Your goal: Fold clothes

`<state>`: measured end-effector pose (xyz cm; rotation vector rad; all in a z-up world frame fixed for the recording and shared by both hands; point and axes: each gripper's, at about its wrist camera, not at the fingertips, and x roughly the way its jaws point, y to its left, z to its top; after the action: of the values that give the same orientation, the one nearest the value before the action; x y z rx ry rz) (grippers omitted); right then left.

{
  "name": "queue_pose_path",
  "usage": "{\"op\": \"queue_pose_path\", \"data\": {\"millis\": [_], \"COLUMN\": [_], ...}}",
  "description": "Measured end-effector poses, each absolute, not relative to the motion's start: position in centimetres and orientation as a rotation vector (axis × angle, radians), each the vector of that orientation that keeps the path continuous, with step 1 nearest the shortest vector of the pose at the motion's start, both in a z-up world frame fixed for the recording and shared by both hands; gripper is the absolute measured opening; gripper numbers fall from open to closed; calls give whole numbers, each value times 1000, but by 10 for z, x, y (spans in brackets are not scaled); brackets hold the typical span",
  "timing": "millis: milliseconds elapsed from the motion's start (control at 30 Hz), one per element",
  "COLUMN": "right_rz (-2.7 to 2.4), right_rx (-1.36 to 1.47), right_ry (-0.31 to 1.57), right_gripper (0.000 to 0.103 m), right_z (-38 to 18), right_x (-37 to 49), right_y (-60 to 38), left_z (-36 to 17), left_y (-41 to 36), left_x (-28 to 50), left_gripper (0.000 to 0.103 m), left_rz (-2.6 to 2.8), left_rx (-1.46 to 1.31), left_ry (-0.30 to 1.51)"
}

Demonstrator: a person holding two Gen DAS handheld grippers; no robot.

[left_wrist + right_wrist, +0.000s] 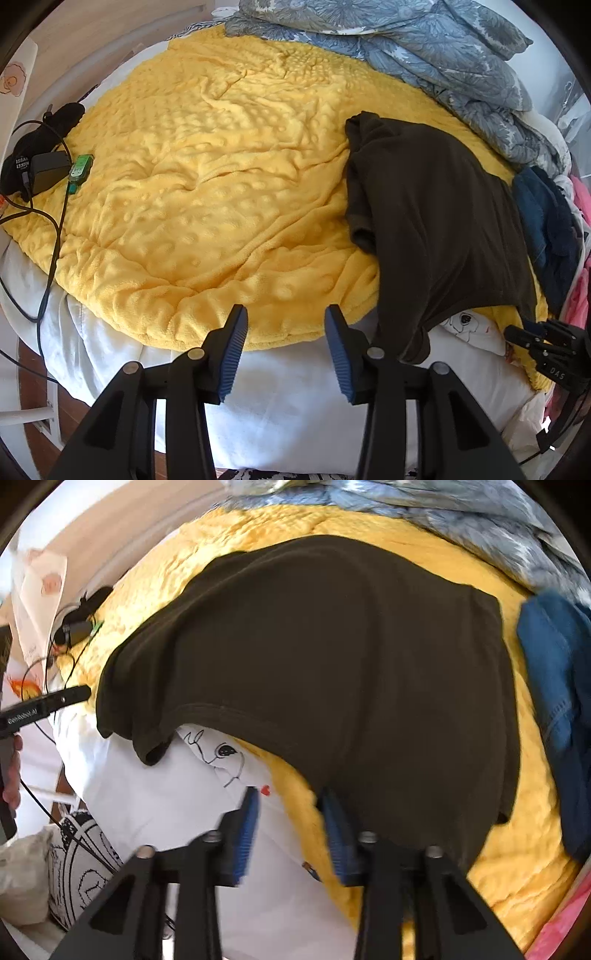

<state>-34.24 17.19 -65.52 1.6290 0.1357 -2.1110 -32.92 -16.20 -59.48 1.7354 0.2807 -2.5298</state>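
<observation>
A dark brown T-shirt [436, 221] lies crumpled on the right side of a yellow dotted blanket [221, 166], its lower part hanging over the near edge. My left gripper [286, 350] stands open over the blanket's near edge, left of the shirt and apart from it. In the right wrist view the shirt [332, 657] fills the middle. My right gripper [290, 827] is open just below the shirt's hem, with its right fingertip [328, 808] at the cloth's edge. Only blanket and white sheet show between its fingers.
A blue-grey floral duvet [424, 44] is heaped at the back. Blue jeans [543, 221] and pink clothes [580, 291] lie at the right. A black charger [48, 171] with cables and a green gadget [79, 170] sit at the left. A white cartoon-print sheet [207, 775] covers the near edge.
</observation>
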Motion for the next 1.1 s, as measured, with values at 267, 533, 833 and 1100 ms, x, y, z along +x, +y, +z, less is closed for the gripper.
{"op": "queue_pose_path", "data": {"millis": [267,533,833,1100], "right_rz": [-2134,-2089,-1909,-2091], "right_rx": [1617,1535,1641,1503], "right_ry": [163,300,357,117], "right_gripper": [12,9,0,28], "right_z": [-647,-629,-654,-609], "right_x": [-331,-299,-256,-294], "right_y": [182,183,179,186], "left_z": [-591,-591,-590,-587], "left_y": [-159,-160,-163,-153], "left_x": [-327,-327,-324,-338], "left_gripper": [47,47,47,48], "left_rz": [-2546,-2533,-2524,-2532], "left_rx": [1739,1741,1735,1692], "left_ry": [270,271,294,78]}}
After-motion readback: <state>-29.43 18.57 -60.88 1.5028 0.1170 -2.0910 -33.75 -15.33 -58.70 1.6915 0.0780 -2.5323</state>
